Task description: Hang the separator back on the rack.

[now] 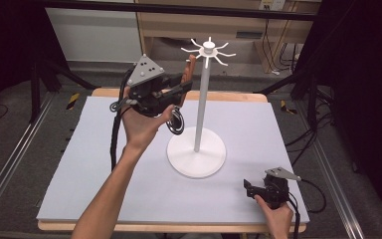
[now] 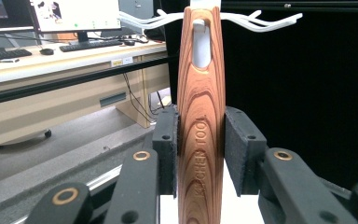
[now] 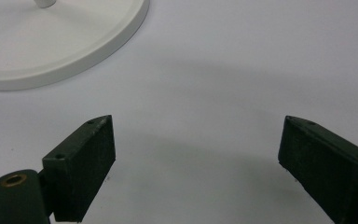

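Note:
A wooden kitchen tool handle (image 2: 200, 93) stands upright between the jaws of my left gripper (image 2: 200, 154), which is shut on it. The hole near the handle's top sits over one arm of the white hook crown (image 2: 261, 21). In the high view the left gripper (image 1: 181, 89) is raised beside the top of the white stand (image 1: 201, 99), holding the wooden tool (image 1: 191, 69) against the hooks (image 1: 208, 50). My right gripper (image 1: 248, 189) rests low at the table's front right. Its jaws (image 3: 196, 158) stand wide open over bare mat.
The stand's round white base (image 1: 196, 152) sits mid-table on the pale mat (image 1: 104, 164); its rim (image 3: 51, 42) lies just ahead of the right gripper. A desk with a monitor and keyboard (image 2: 74, 51) stands beyond the table. Black curtains flank both sides.

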Available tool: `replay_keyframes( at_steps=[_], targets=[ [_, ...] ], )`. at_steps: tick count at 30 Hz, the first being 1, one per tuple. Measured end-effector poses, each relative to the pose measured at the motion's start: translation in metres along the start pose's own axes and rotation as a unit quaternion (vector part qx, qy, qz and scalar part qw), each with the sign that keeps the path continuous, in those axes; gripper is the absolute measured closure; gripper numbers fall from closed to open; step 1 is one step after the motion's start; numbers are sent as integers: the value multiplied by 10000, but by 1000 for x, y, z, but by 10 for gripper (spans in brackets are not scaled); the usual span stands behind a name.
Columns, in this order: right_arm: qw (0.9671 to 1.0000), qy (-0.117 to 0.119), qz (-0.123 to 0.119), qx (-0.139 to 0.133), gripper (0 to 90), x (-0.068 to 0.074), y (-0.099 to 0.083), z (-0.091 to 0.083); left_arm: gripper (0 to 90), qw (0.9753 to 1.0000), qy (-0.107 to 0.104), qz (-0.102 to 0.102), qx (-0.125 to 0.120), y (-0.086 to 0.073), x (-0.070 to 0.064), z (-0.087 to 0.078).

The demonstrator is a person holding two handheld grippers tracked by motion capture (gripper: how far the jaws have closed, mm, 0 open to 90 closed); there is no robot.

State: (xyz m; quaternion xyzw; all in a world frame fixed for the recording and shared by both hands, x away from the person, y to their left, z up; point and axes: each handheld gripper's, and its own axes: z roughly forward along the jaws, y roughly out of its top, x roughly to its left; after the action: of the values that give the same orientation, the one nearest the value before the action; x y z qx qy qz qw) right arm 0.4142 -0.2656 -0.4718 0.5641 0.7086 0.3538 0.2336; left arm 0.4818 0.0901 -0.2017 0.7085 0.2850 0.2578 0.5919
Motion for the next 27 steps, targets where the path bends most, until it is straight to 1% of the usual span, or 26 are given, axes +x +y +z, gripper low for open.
replay_keyframes(
  at_steps=[5, 7, 8, 13, 15, 24, 26, 27],
  targets=[
    [10000, -1, 9, 17, 114, 0, 0, 0, 672, 10000, 29, 1, -7, -3, 1, 1],
    [10000, 13, 28, 32, 114, 1, 0, 1, 671, 10000, 41, -17, -50, -4, 1, 3],
    [10000, 13, -6, 30, 114, 1, 0, 1, 670, 10000, 49, -8, -51, -4, 1, 3],
    [10000, 9, -4, 30, 114, 1, 0, 1, 668, 9999, 117, 27, -63, -4, -1, 4],
    [10000, 16, -16, 20, 114, 1, 0, 1, 666, 9999, 115, 54, -83, -5, 0, 5],
    [10000, 5, -27, 38, 114, 2, 0, 1, 642, 9998, 136, 41, -116, -6, 2, 9],
    [10000, -1, -31, 35, 114, 2, 0, 1, 636, 9998, 136, 75, -108, -7, 2, 8],
    [10000, 10, 13, 27, 114, 2, 0, 1, 632, 9998, 149, 117, -109, -7, 2, 7]
  ],
)
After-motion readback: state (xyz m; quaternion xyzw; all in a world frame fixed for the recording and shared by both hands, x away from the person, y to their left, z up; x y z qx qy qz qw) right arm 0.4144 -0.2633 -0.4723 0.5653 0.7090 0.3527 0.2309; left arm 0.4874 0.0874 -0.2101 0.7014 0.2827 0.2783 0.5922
